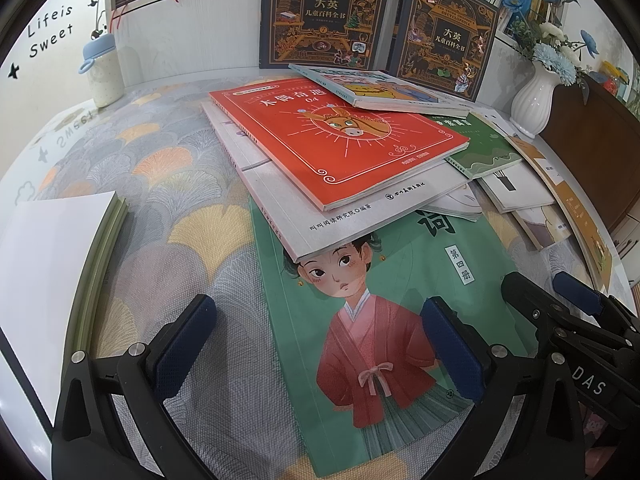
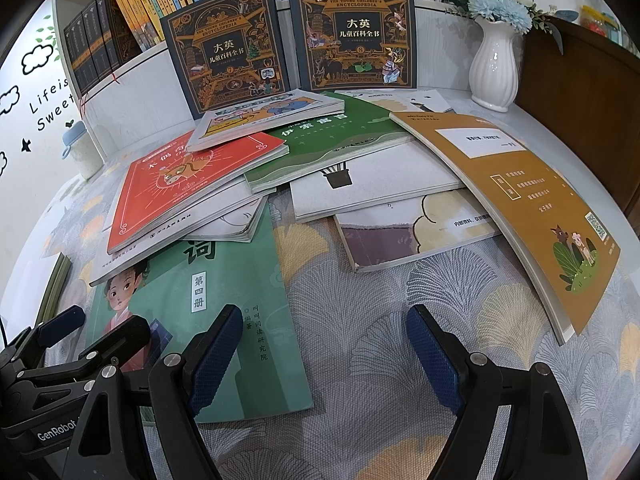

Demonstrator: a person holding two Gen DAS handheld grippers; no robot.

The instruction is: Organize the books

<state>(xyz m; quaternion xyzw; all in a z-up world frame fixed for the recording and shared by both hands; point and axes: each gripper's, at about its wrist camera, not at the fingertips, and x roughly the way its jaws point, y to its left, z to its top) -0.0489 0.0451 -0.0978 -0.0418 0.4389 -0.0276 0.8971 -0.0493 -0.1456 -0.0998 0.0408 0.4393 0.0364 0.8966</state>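
Pre-grasp: left gripper (image 1: 320,344) and right gripper (image 2: 324,354) both wide open, empty. Next: the green book (image 1: 400,340) beneath them (pinned under the pile ahead).

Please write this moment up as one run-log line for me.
stage: not started | left gripper: open, empty | right gripper: open, empty | books: loose overlapping pile on table

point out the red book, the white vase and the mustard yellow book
red book (image 1: 340,148), left wrist view, middle of its front cover
white vase (image 2: 493,68), right wrist view, middle of its ribbed body
mustard yellow book (image 2: 532,204), right wrist view, bare part of its cover below the white label
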